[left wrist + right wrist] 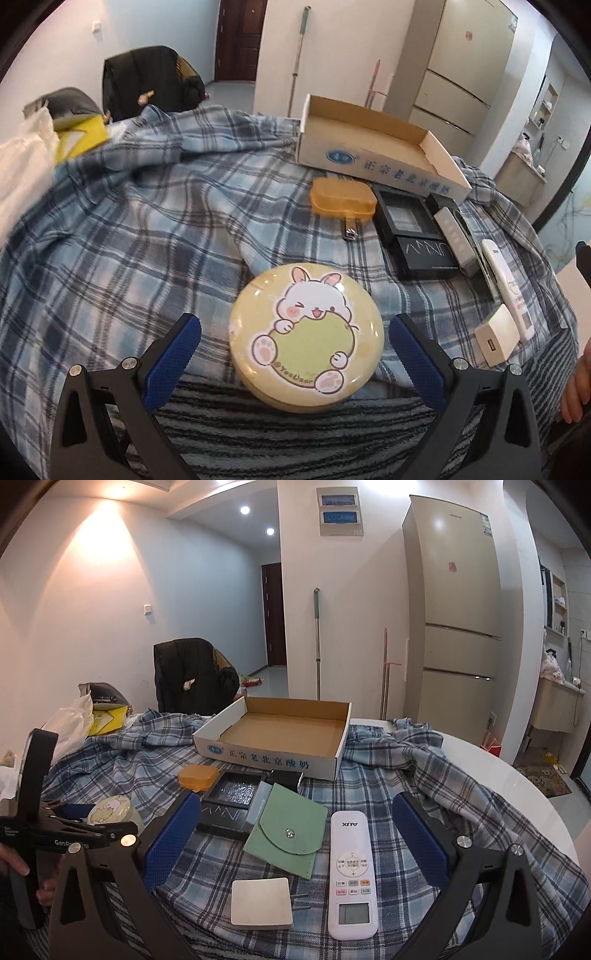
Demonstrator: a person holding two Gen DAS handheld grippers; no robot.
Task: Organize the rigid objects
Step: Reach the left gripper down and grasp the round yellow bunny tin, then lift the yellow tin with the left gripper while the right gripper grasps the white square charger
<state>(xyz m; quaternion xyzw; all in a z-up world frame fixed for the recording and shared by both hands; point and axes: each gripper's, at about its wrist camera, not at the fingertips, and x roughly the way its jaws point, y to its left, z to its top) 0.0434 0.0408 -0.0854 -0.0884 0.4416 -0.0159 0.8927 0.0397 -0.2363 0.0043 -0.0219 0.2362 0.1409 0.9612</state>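
A round table [498, 775] is covered by a blue plaid cloth [129, 240]. At its far side an open cardboard box [280, 734] is placed, with nothing seen inside.

The left gripper [295, 343] is held low over the near table edge, levelled toward the box, with its jaws spread wide. A round yellow tin [306, 332] with a rabbit print is positioned between the blue pads [173, 354]; a gap is visible on each side.

The right gripper [295, 830] is held to the right of the left one, likewise spread wide and gripping nothing. Between its fingers, on the cloth, are found a white remote control [352, 875], a green snap pouch [286, 834] and a white charger [261, 901]. Beyond these, black compact cases [232, 794] and an orange plastic case [197, 776] are laid just before the box.
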